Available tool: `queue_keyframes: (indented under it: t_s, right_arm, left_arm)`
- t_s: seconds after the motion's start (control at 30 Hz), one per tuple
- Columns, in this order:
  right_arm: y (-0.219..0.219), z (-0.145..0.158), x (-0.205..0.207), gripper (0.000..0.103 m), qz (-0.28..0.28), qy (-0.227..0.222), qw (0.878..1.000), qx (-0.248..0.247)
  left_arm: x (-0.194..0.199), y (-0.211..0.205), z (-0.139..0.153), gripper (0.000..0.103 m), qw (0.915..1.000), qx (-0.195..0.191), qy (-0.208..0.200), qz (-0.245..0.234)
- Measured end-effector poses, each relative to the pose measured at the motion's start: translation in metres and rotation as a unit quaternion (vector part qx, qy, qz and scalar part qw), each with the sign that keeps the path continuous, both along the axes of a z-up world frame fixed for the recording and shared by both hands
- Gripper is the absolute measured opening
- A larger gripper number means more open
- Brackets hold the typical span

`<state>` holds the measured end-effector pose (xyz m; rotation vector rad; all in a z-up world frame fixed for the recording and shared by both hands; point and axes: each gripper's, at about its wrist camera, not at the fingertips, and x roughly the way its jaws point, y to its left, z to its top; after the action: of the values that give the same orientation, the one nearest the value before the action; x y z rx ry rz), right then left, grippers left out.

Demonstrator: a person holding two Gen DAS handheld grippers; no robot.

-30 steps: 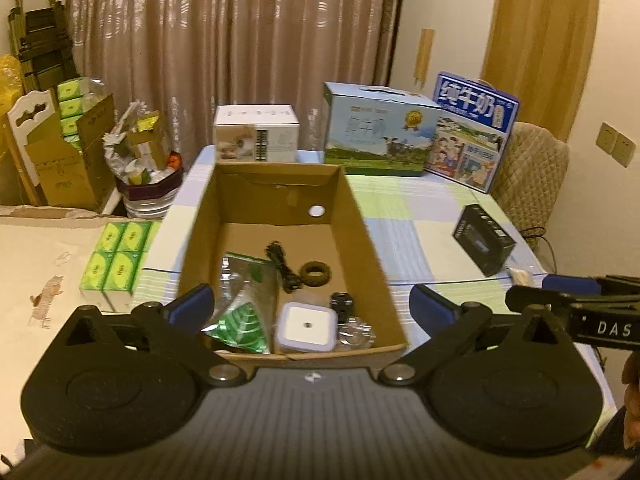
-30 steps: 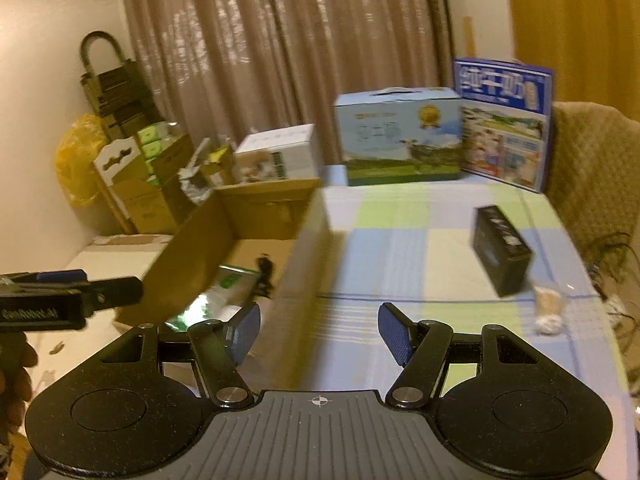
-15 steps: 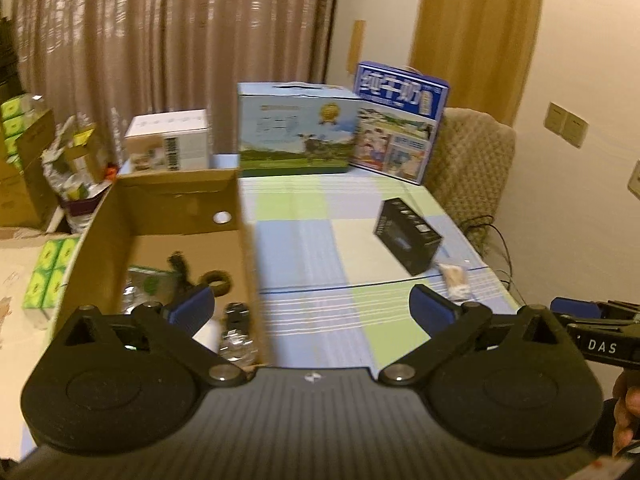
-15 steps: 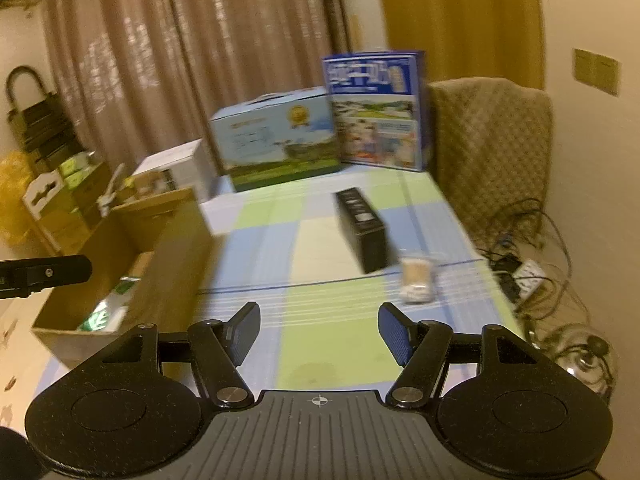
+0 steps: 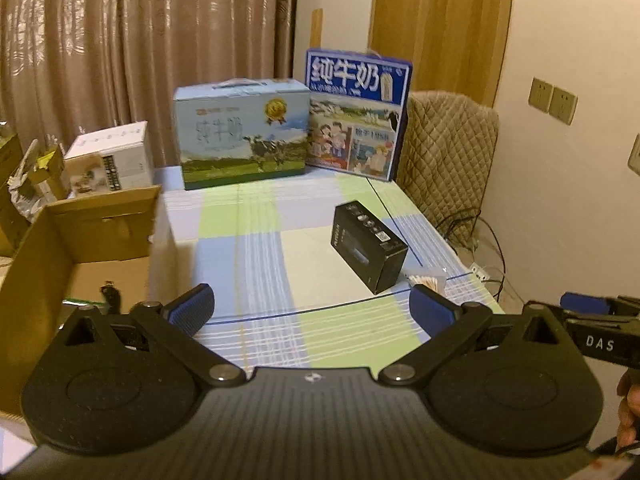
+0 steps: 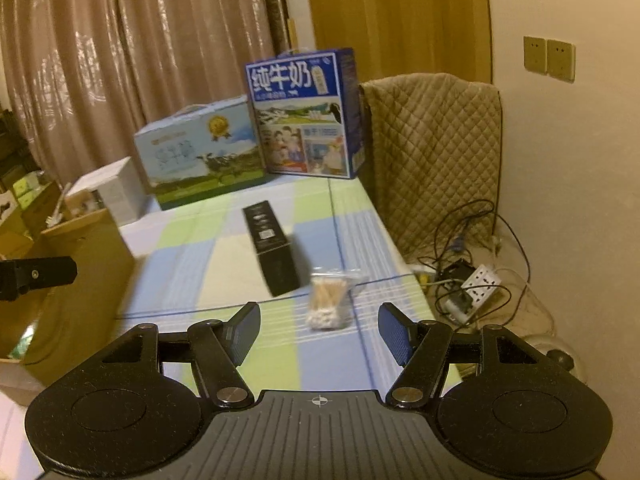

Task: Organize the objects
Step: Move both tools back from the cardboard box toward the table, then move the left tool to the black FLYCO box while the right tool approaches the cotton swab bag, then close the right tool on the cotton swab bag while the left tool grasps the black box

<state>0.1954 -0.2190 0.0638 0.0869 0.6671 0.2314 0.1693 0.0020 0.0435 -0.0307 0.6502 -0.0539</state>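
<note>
**Both grippers hovering empty over the checked worktop**

Nearest the lens, the right gripper (image 6: 319,330) is hanging above the worktop (image 6: 224,280) with its jaws spread wide and nothing between them. Just beyond its blue pads (image 6: 394,334), a clear bag of cotton swabs (image 6: 328,304) is lying flat on the checked cloth, close to the worktop's right edge. The left gripper (image 5: 310,314) is also sitting with its jaws wide apart and empty, looking out over the same cloth; the right gripper's tip is showing at the right edge of its view.

A little further on, a black box (image 6: 272,248) is resting on the cloth just beside the swab bag, its long side running away from the camera. In the left wrist view the same black box (image 5: 368,246) is lying to the right of centre, with the swabs peeking out just behind its near corner.

Over on the left, the open cardboard box (image 5: 86,240) is standing on the worktop, well apart from the black box, with some small dark items inside that are too hidden to name.

At the far end, a light blue milk carton case (image 5: 242,134) and a dark blue milk case (image 5: 356,112) are standing side by side against the curtain (image 5: 140,40), with a white box (image 5: 110,154) to their left. A quilted chair cover (image 6: 434,152) is sitting beyond the worktop's right edge, with cables and a power strip (image 6: 480,280) on the floor.
</note>
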Motion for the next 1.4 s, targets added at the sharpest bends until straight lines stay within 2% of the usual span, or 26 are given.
queue_keyframes:
  t_s: [0.33, 0.63, 0.9, 1.17, 1.2, 1.23, 1.3, 1.4]
  right_arm:
    - [0.001, -0.056, 0.071, 0.062, 0.021, 0.028, 0.999, -0.010]
    - [0.009, -0.098, 0.120, 0.062, 0.038, 0.046, 0.998, -0.012]
    - [0.021, -0.119, 0.144, 0.062, 0.053, 0.064, 0.996, -0.012]
    - [0.036, -0.132, 0.160, 0.062, 0.061, 0.077, 0.995, -0.034]
    - [0.038, -0.134, 0.162, 0.059, 0.061, 0.079, 0.994, -0.035]
    - [0.039, -0.136, 0.163, 0.050, 0.061, 0.083, 0.994, -0.036]
    - [0.041, -0.139, 0.164, 0.040, 0.060, 0.087, 0.993, -0.043]
    - [0.042, -0.141, 0.164, 0.035, 0.064, 0.082, 0.993, -0.054]
  left_arm:
    - [0.067, -0.023, -0.045, 0.102, 0.9988, 0.002, 0.048, -0.011]
    - [0.114, -0.026, -0.075, 0.102, 0.9982, -0.003, 0.059, -0.005]
    - [0.136, -0.024, -0.090, 0.102, 0.9979, -0.015, 0.063, -0.004]
    - [0.147, -0.025, -0.100, 0.102, 0.9974, -0.018, 0.069, -0.008]
    - [0.147, -0.025, -0.101, 0.102, 0.9973, -0.019, 0.071, -0.009]
    - [0.148, -0.025, -0.102, 0.102, 0.9972, -0.020, 0.072, -0.009]
    - [0.150, -0.025, -0.103, 0.102, 0.9971, -0.021, 0.073, -0.010]
    - [0.153, -0.025, -0.107, 0.102, 0.9968, -0.023, 0.076, -0.009]
